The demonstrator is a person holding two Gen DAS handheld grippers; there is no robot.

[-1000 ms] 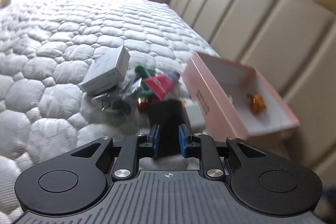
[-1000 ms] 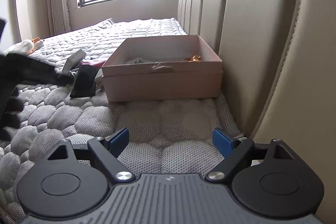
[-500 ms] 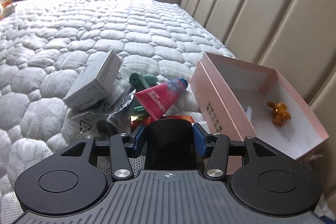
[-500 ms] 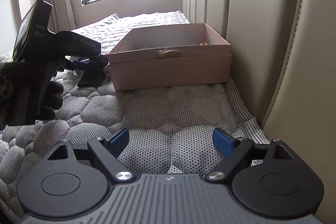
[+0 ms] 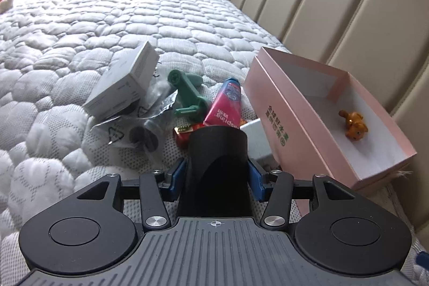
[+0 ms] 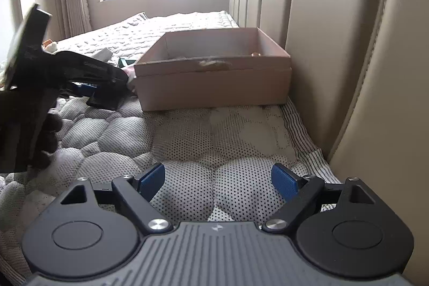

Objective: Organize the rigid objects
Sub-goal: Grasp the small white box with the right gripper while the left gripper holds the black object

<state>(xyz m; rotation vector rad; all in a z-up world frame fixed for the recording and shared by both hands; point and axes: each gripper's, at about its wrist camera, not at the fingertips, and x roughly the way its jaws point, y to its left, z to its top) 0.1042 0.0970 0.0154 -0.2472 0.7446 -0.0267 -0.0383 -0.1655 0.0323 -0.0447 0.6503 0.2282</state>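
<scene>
Mattress (image 5: 107, 18) is filling the view, with the padded headboard (image 5: 335, 4) running along behind the box (image 5: 281, 109). That pink box is sitting open against the headboard.

Left gripper (image 5: 217, 176) is hovering just in front of the box's near corner. Its jaws have just been widening, and a black piece (image 5: 217, 149) is sitting between them, both blue pads lying against its sides. In the right view, that piece is touching the mattress just left of the box.

Right gripper (image 6: 218, 178) is hanging well back from the box, jaws standing wide apart over bare mattress.

The clutter is lying left of the box. The white carton (image 5: 120, 87) is farthest out, tilted on a clear bag (image 5: 126, 130). The green tool (image 5: 187, 93) is nearer, and the red tube (image 5: 225, 106) nearer still. A grey block (image 5: 254, 138) is touching the box wall, and a red wrapper (image 5: 185, 133) is peeking out beside the black piece.

Inside the box, an orange toy (image 5: 354, 125) is lying on the white floor.
</scene>
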